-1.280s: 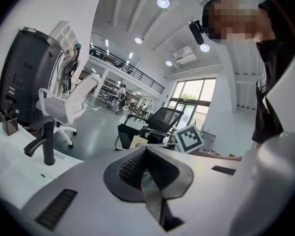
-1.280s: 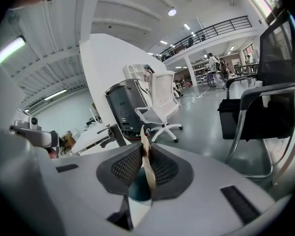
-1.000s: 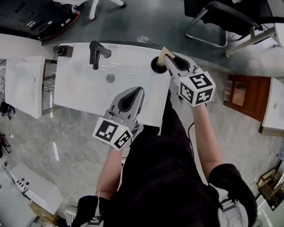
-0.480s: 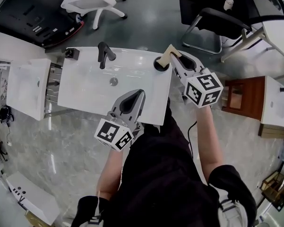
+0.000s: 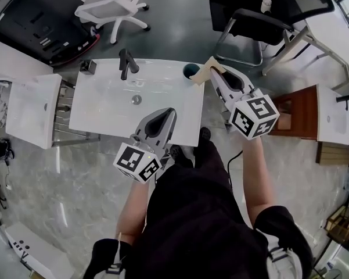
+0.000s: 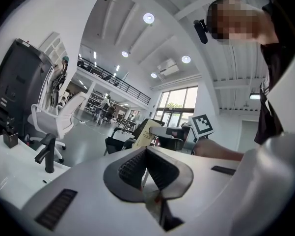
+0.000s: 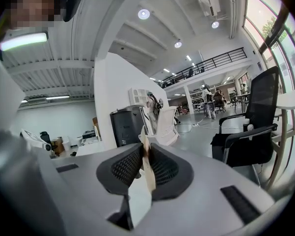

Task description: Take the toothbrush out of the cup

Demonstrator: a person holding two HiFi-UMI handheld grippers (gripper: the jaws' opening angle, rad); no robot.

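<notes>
In the head view a dark round cup (image 5: pixel 191 71) stands at the back right corner of the white sink counter (image 5: pixel 104 115). My right gripper (image 5: pixel 215 73) hangs just right of the cup and above it, shut on the toothbrush (image 5: pixel 208 68), a flat beige pack. In the right gripper view the pack (image 7: pixel 148 176) stands on edge, pinched between the black pads (image 7: pixel 125 167). My left gripper (image 5: pixel 169 112) hovers over the counter's front edge, shut and empty. In the left gripper view its pads (image 6: pixel 132 168) meet, with the beige pack (image 6: pixel 145 133) beyond.
A black faucet (image 5: pixel 126 63) and a drain (image 5: pixel 136 99) sit on the counter, a small dark holder (image 5: pixel 88 67) at its back left. A second white basin (image 5: pixel 32 109) stands left, a wooden cabinet (image 5: pixel 302 112) right. Office chairs (image 5: pixel 113 4) stand behind.
My right gripper has risen and drawn to the right, lifting the beige toothbrush pack out of the cup, whose mouth now shows. The left gripper shifted a little along the counter's front.
</notes>
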